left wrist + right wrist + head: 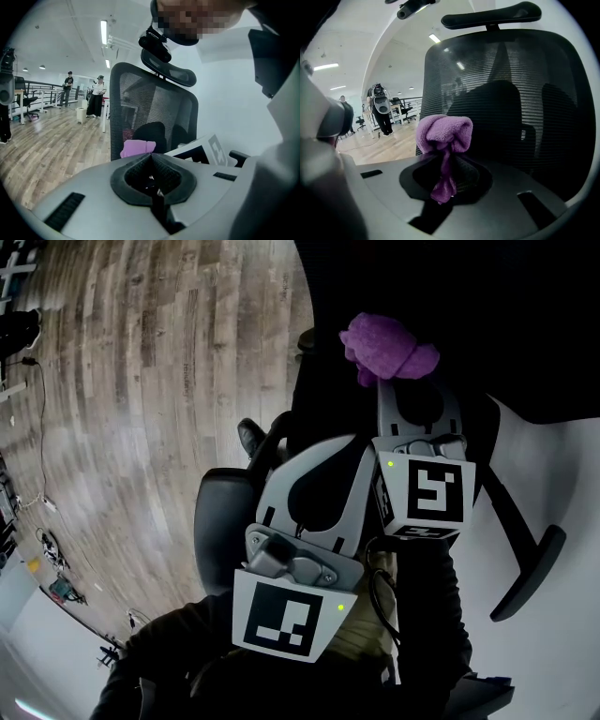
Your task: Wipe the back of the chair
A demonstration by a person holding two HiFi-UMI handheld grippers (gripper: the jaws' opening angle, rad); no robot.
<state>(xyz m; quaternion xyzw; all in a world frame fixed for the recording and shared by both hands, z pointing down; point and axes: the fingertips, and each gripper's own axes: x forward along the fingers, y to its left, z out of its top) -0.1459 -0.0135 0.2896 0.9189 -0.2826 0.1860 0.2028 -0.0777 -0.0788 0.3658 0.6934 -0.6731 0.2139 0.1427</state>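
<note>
Of two tools facing one chair (511, 93), the right tool (444, 164) pinches one cloth (443, 133); the left tool (152, 176) is closed, empty.

**One chair, one cloth, two of each tool**

There is one mesh-backed chair (511, 93), and it has one headrest (490, 18). There is one purple cloth (443, 133). The grippers number two: the left gripper (151, 159) and the right gripper (445, 157). The marker cubes also number two: the left cube (278, 613) and the right cube (433, 493). Two people show clearly far off: a person in dark clothes (68, 86) and a person in a light top (97, 90).
</note>
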